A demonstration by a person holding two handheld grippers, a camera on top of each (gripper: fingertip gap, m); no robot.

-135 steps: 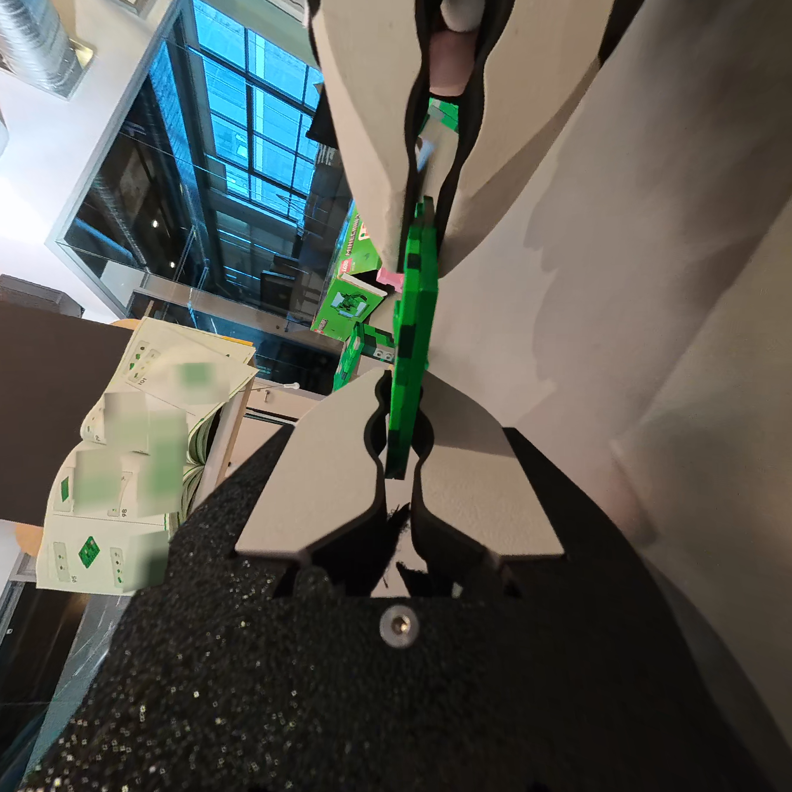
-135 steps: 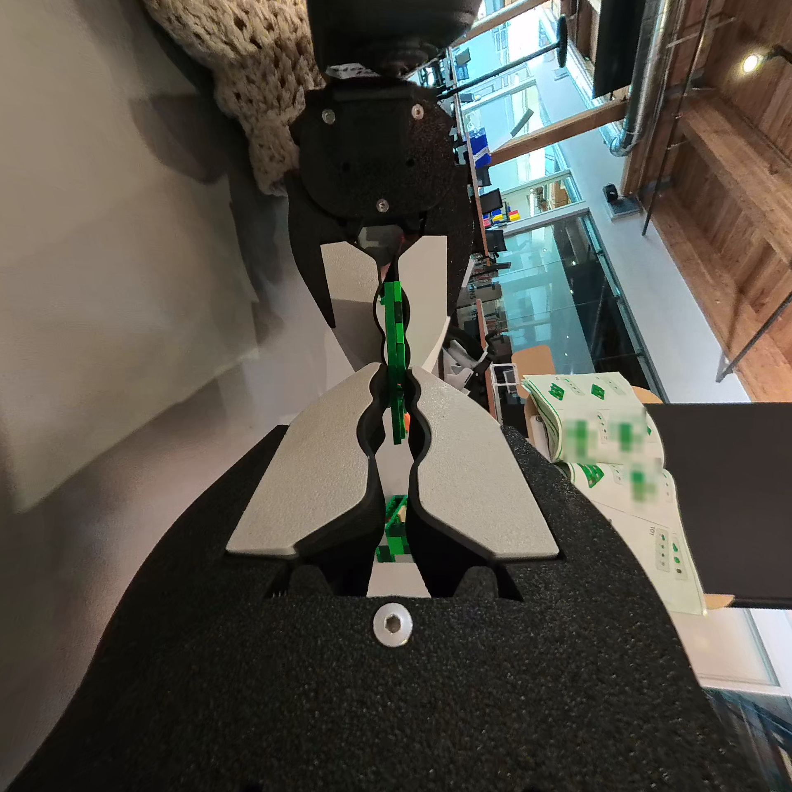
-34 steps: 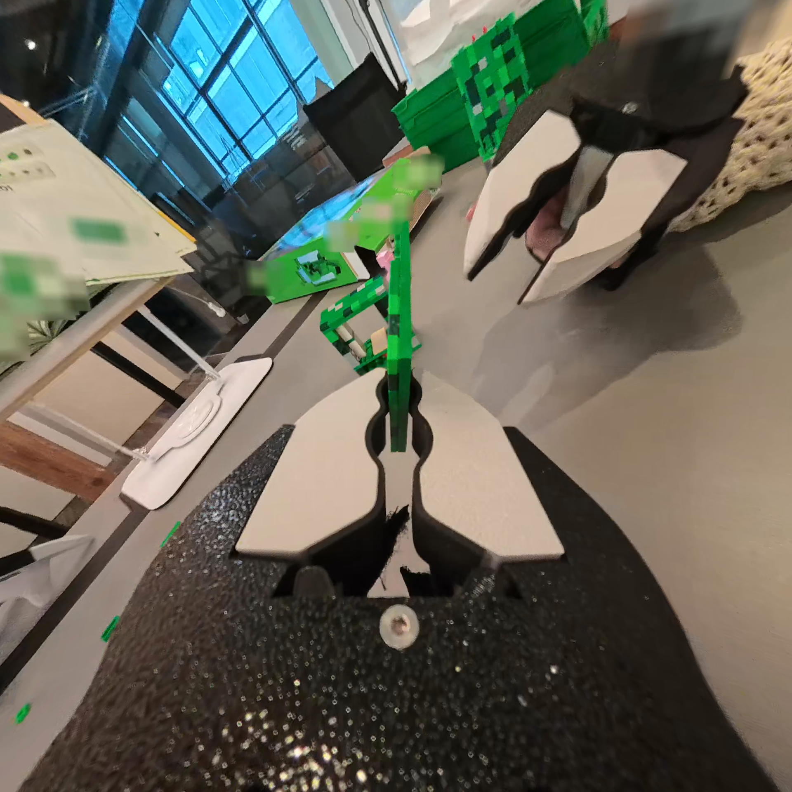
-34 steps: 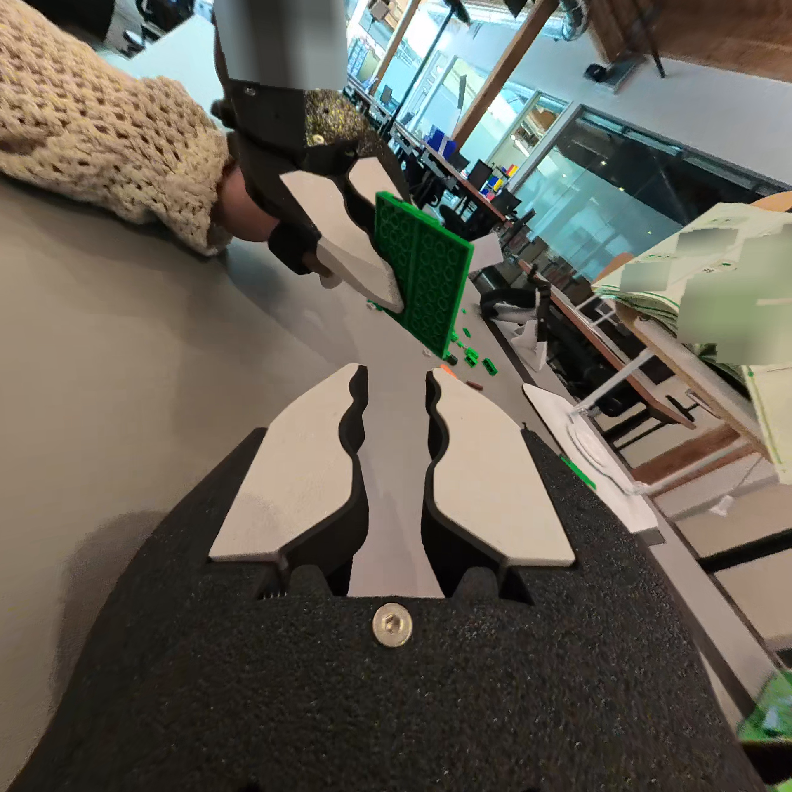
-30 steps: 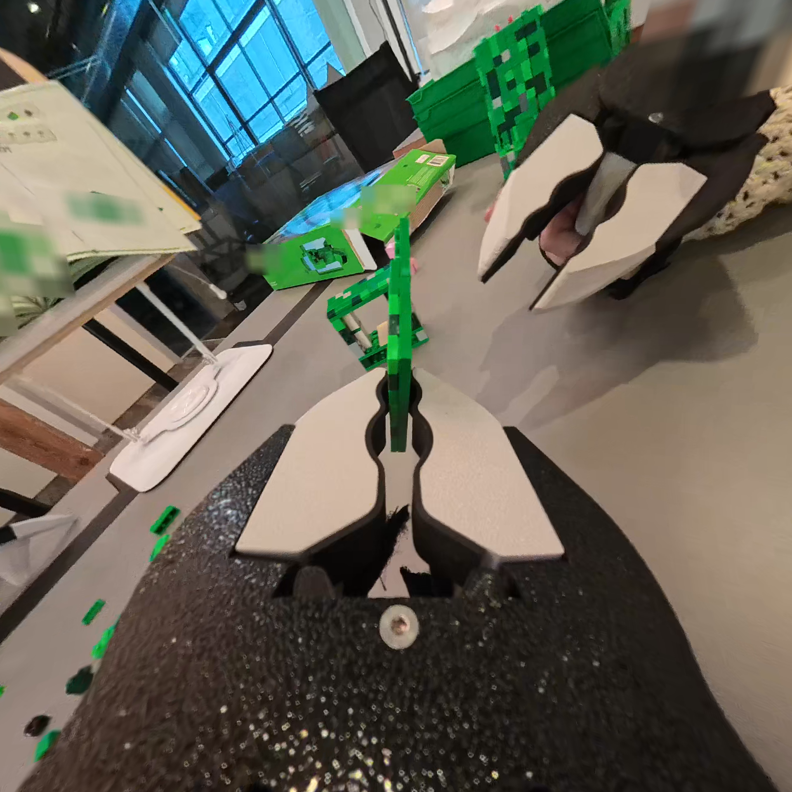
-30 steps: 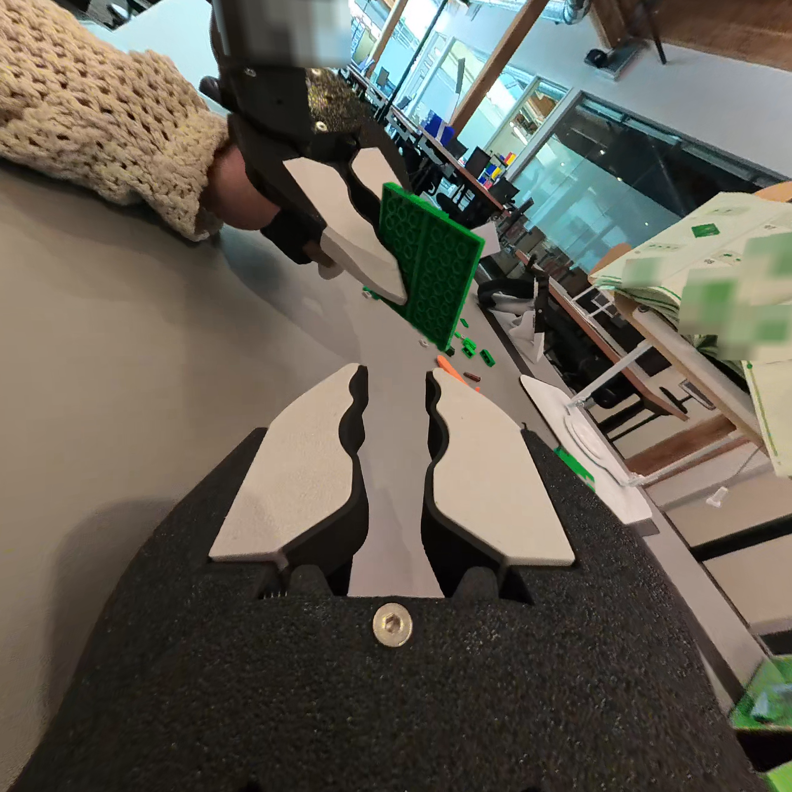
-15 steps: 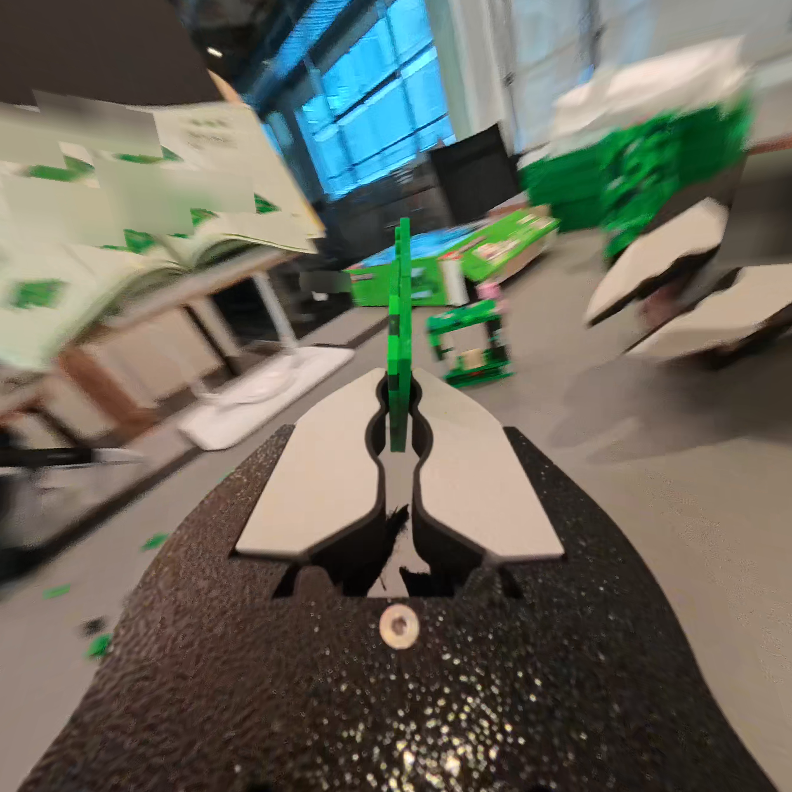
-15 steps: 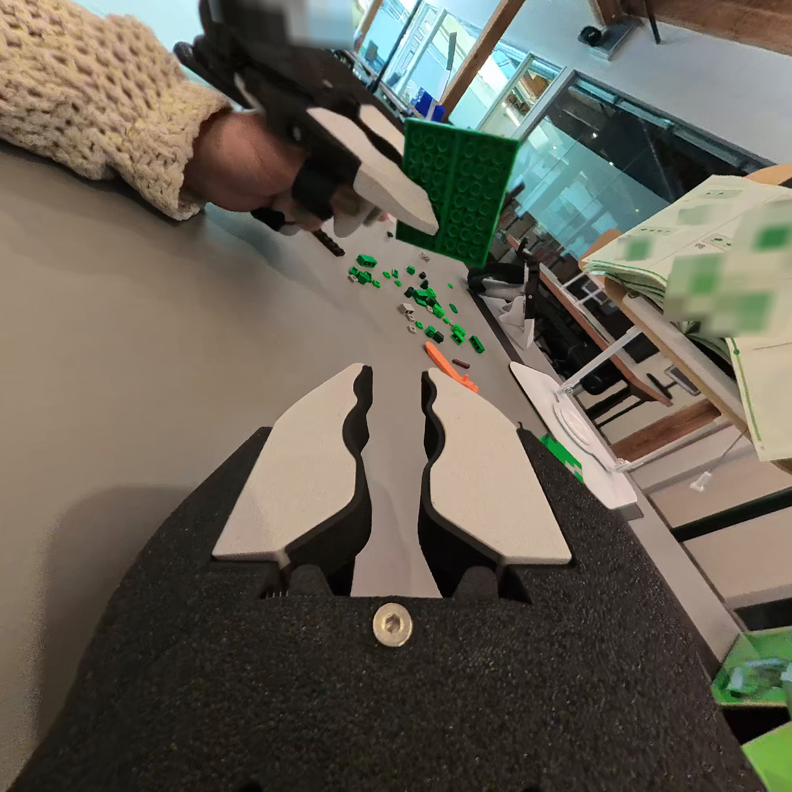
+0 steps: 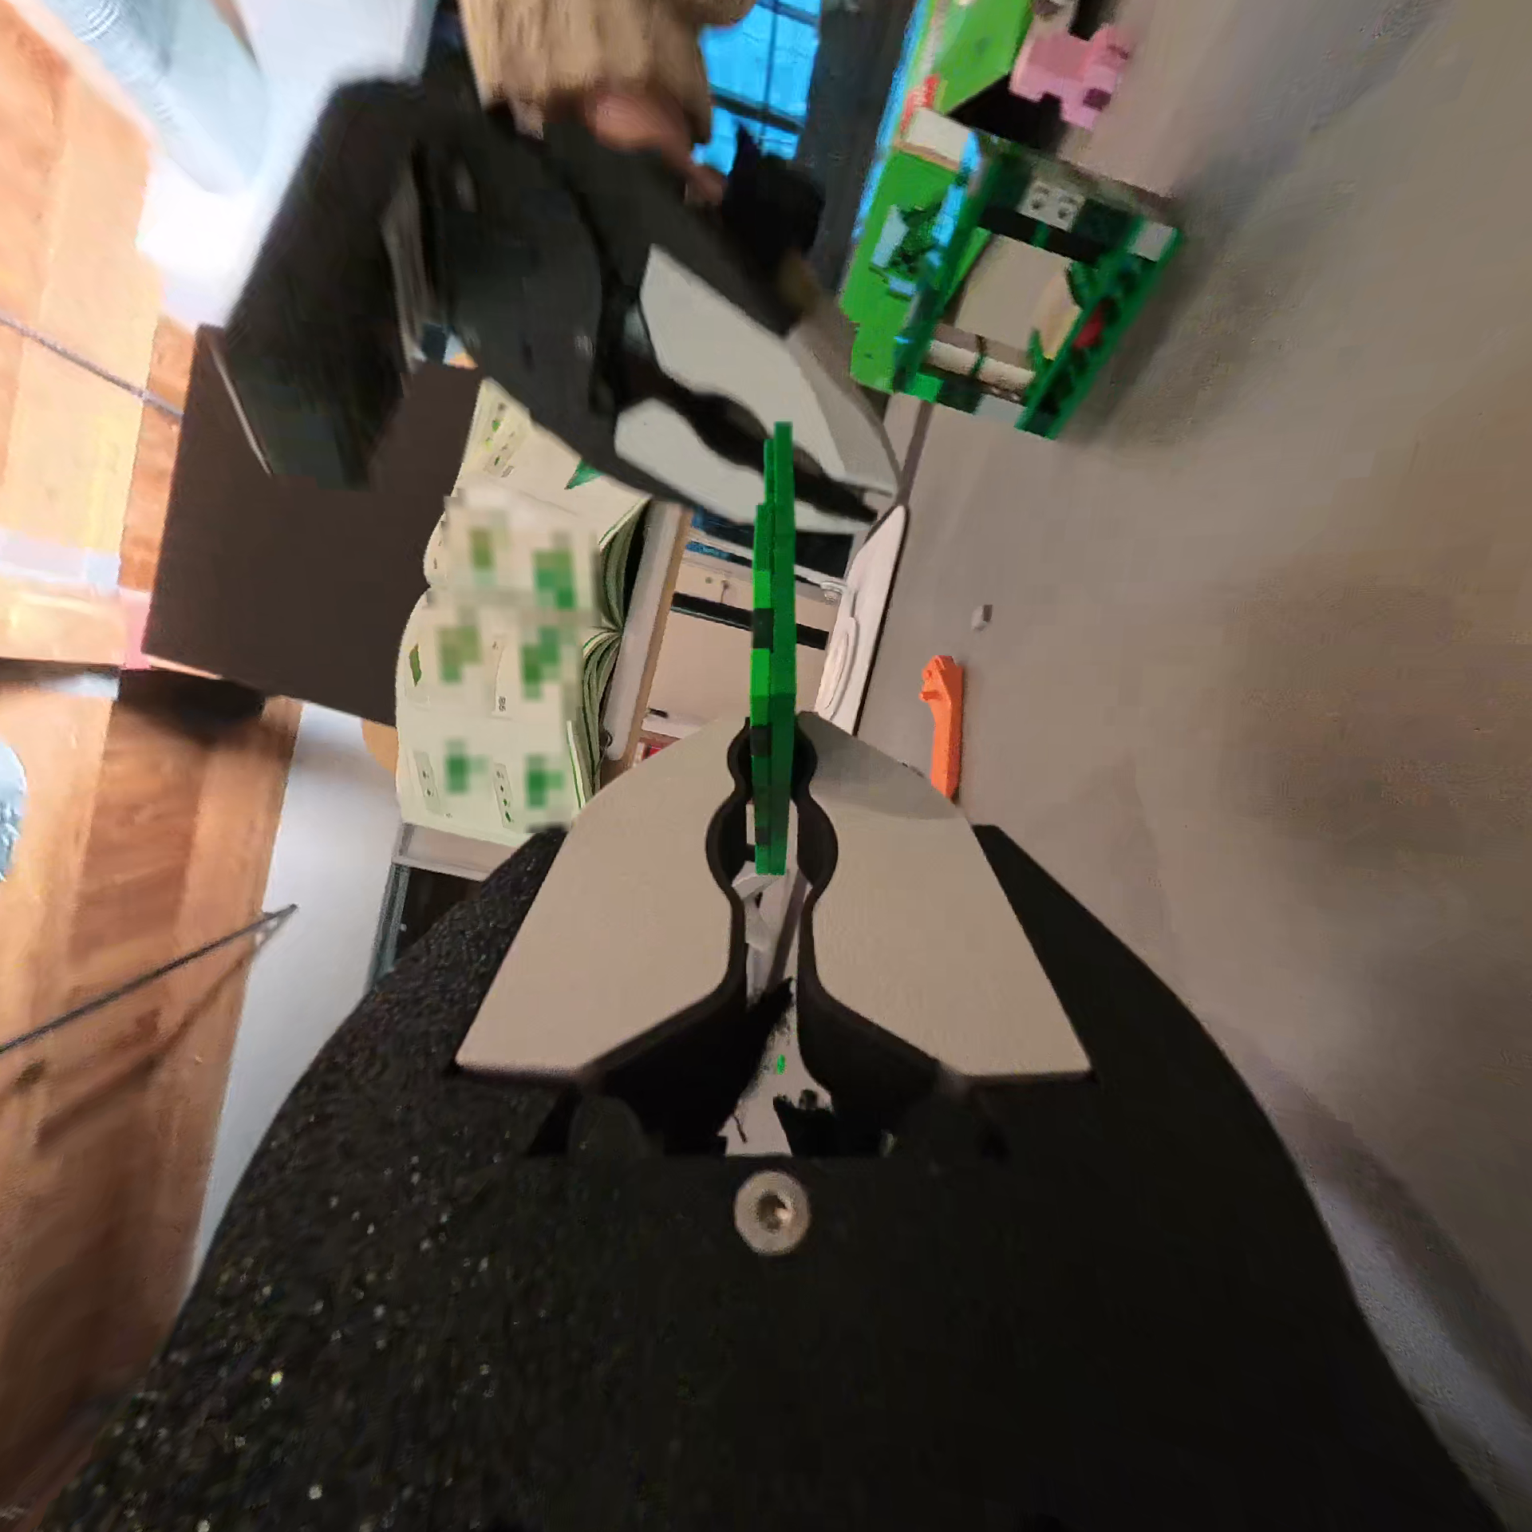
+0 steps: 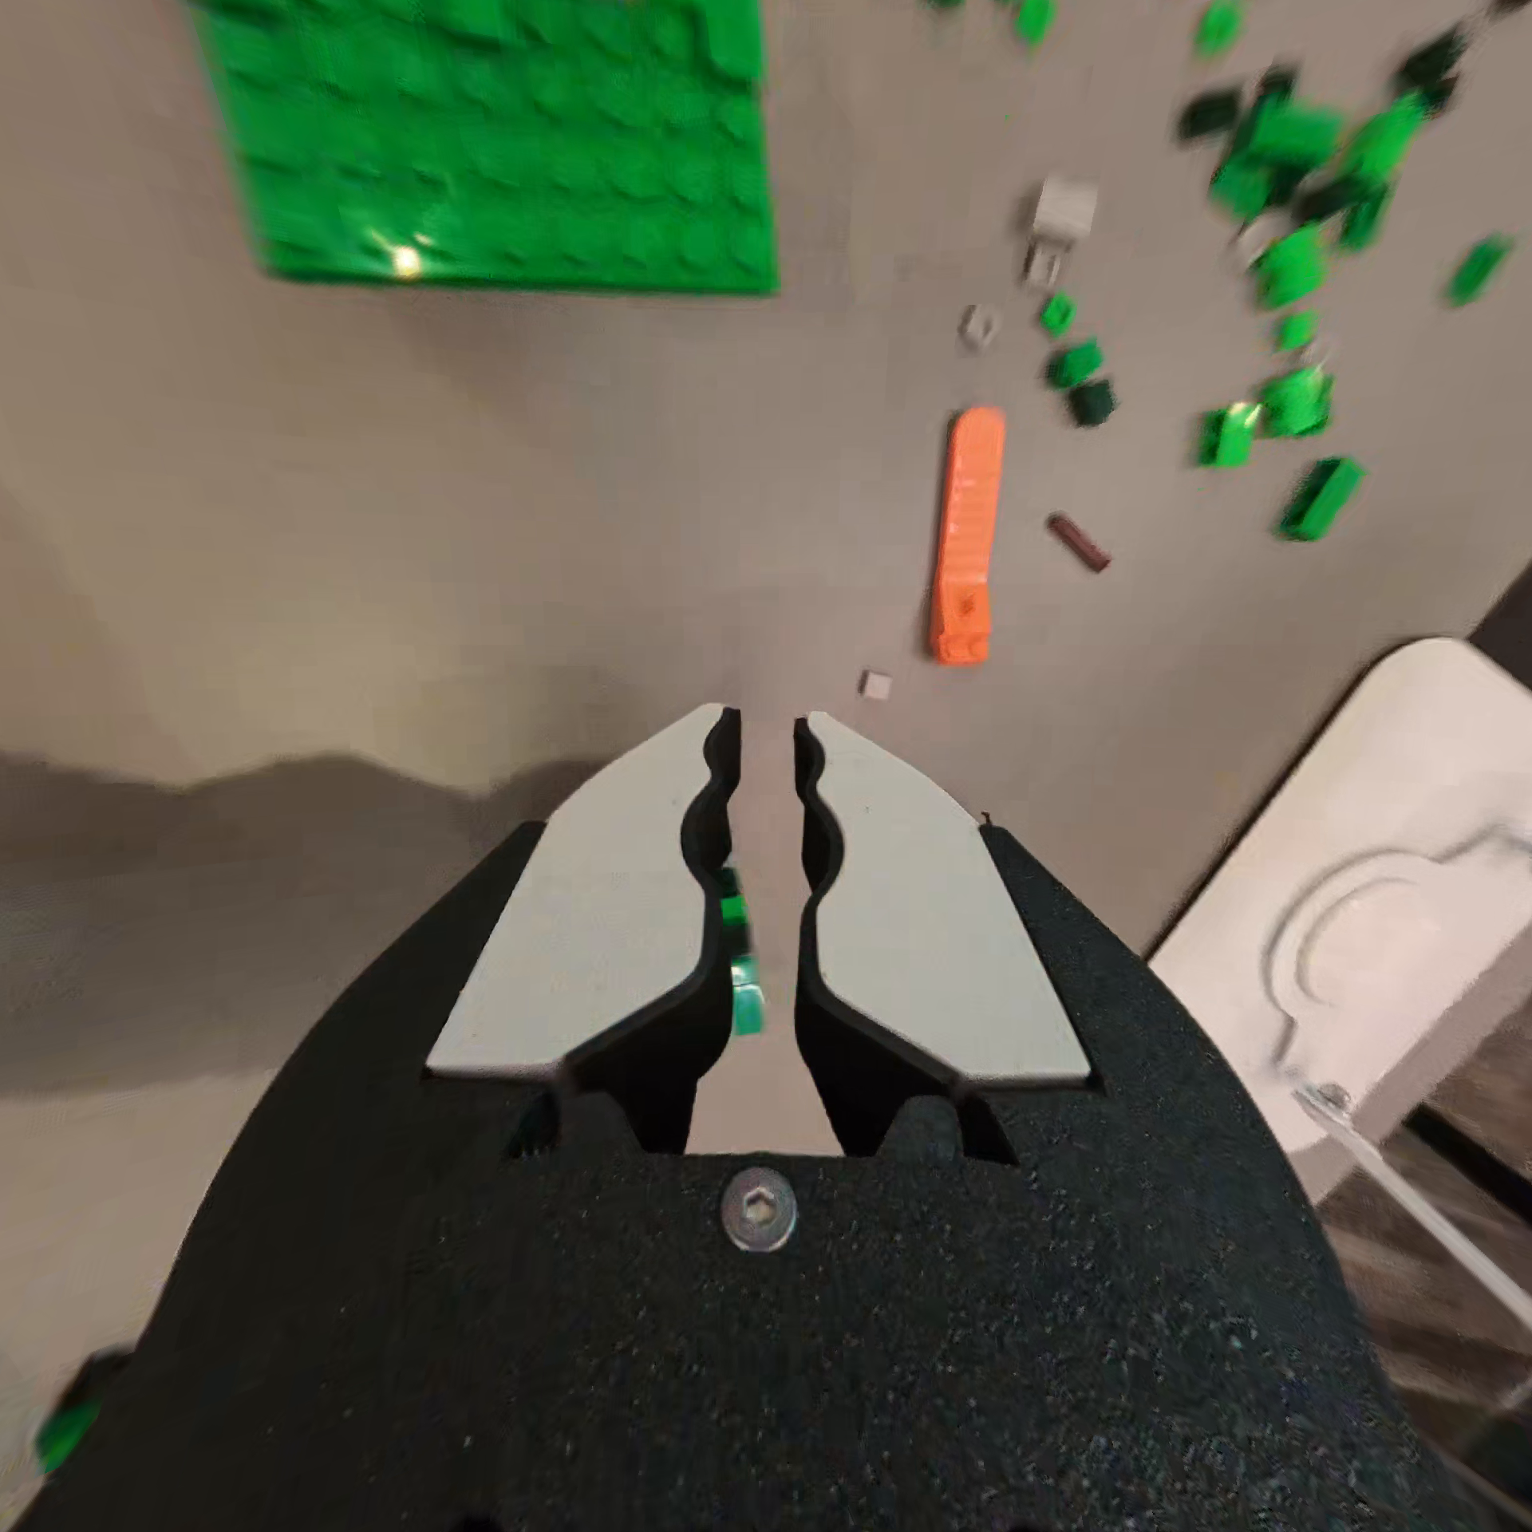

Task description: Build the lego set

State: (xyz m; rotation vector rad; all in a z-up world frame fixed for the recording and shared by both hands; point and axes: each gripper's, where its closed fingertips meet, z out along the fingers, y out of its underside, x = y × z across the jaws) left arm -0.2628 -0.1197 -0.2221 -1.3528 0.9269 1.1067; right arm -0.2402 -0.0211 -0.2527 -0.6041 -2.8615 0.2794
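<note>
Green plate, seen edge-on in the left wrist view, is clamped between the tips of our left gripper; it shows as a thin strip of bright green layers with a few darker green blocks along the edge. From the right wrist view the same plate appears face-on at the top of the frame, a bright green rectangle covered in rows of studs, blurred, held above the grey worktop. Our right gripper holds nothing at its tips, its jaws standing slightly parted with the worktop visible between them; in the left view it sits at the far end of the plate, but we cannot tell whether it touches. Orange brick separator lies flat on the worktop, with a scatter of loose green bricks to its right and a small brown piece just beside it. A partly built green frame stands on the worktop farther off. Open instruction booklet sits on a stand beyond the worktop edge.
</note>
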